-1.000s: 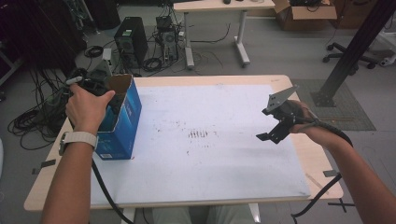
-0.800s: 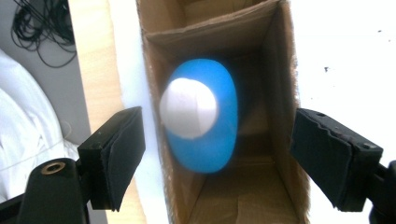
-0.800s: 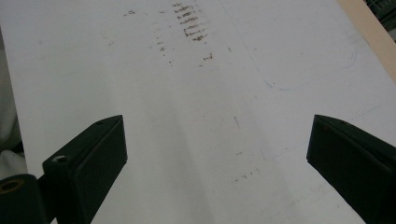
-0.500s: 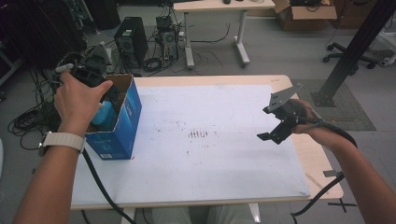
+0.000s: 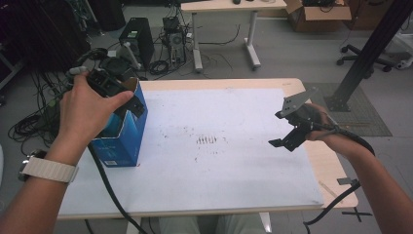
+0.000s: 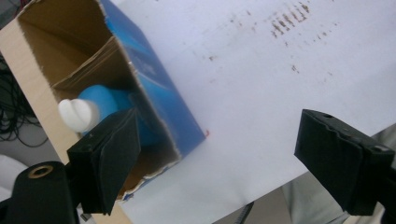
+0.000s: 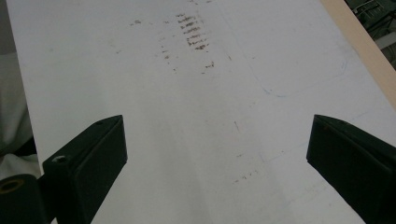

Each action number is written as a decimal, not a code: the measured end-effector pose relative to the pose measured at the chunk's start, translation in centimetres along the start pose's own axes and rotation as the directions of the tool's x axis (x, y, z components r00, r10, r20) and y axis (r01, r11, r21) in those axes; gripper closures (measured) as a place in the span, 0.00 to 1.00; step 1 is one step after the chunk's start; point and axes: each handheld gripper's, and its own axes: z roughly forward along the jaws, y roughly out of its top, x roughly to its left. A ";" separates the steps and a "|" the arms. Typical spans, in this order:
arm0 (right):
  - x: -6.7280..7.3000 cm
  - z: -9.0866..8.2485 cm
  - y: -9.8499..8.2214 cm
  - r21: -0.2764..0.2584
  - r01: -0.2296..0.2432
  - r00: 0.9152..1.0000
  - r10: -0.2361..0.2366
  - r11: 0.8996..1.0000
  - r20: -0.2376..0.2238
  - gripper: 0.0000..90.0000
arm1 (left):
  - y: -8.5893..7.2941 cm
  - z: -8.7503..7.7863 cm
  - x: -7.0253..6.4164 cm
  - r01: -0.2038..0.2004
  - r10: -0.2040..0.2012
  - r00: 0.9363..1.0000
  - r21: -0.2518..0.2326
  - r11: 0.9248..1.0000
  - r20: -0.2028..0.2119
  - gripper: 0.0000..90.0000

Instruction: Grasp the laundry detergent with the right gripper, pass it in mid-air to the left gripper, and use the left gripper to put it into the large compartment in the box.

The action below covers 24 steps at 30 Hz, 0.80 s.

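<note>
Because the carton stands with its top torn open, the scene reads as a drop-off into it:

Carton: the blue cardboard box with a raw brown inside point(image 5: 122, 136) stands upright at about nine o'clock on the white-covered wooden desk point(image 5: 229, 195), its mouth upward so things can go in from above.
Bottle: a blue plastic bottle with a white cap point(image 6: 100, 109) lies inside the box, low against its wall, likely where it was meant to end up.
Left claw: the left claw point(image 5: 127, 100) hovers over the box's open top; its jaws have just been opening, they stand apart and nothing is between them, so the bottle looks released.
Right claw: the right claw point(image 5: 287, 129) hangs above the desk at about three o'clock, well apart from the box, jaws spread wide and empty, seemingly parked out of the way.
Marks: brown smudges point(image 5: 207, 140) sit near the desk's middle, touched by neither claw.
</note>
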 end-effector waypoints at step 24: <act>-0.3 0.0 0.4 -0.013 -0.001 1.000 0.002 1.000 0.008 0.05 | 1.3 0.9 -3.6 -0.110 0.110 0.991 -0.004 0.994 0.081 0.05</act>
